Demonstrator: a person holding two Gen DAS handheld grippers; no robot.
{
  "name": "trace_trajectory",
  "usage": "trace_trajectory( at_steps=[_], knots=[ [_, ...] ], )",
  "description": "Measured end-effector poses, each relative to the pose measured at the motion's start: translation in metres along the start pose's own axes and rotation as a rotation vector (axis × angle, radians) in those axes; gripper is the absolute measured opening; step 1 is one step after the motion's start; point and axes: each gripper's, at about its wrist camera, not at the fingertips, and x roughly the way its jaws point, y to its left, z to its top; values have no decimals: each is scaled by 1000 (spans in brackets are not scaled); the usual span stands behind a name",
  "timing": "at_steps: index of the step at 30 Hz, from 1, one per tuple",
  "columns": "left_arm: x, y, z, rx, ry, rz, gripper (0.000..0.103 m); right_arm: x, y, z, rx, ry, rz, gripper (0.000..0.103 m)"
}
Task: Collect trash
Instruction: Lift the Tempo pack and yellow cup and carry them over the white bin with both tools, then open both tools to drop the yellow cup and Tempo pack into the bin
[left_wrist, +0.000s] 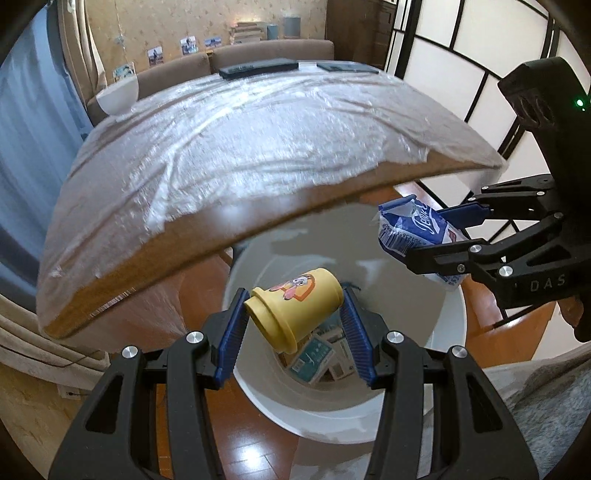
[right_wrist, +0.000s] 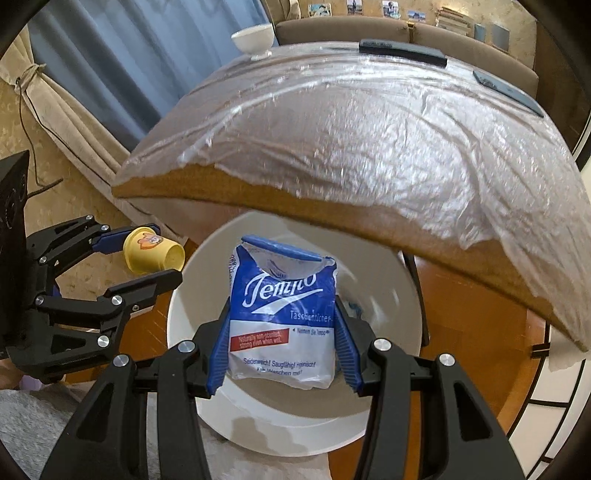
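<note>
My left gripper (left_wrist: 293, 317) clamps a small yellow plastic cup (left_wrist: 295, 308) with a cartoon print, tipped on its side above the round white plastic bin (left_wrist: 439, 321). My right gripper (right_wrist: 282, 347) pinches an opened blue-and-white plastic tissue packet (right_wrist: 282, 314), upright over the same bin, where printed cartons (left_wrist: 319, 360) lie at the bottom.

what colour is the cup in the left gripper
Yellow, with an orange cartoon print on its side. The cup shows best in the left wrist view.
</note>
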Motion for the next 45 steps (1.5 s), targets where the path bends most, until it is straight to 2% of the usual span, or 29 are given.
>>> trace_trajectory(
  at_steps=[9,26,45],
  knots=[
    [31,-3,-14,8,86,-20,52,24,-6,-12,-2,56,-21,48],
    [79,-9,-19,38,176,-32,52,70,-20,-16,13,113,-35,48],
    [101,-13,-16,68,227,-22,52,91,-32,-20,30,147,-50,48]
  ],
)
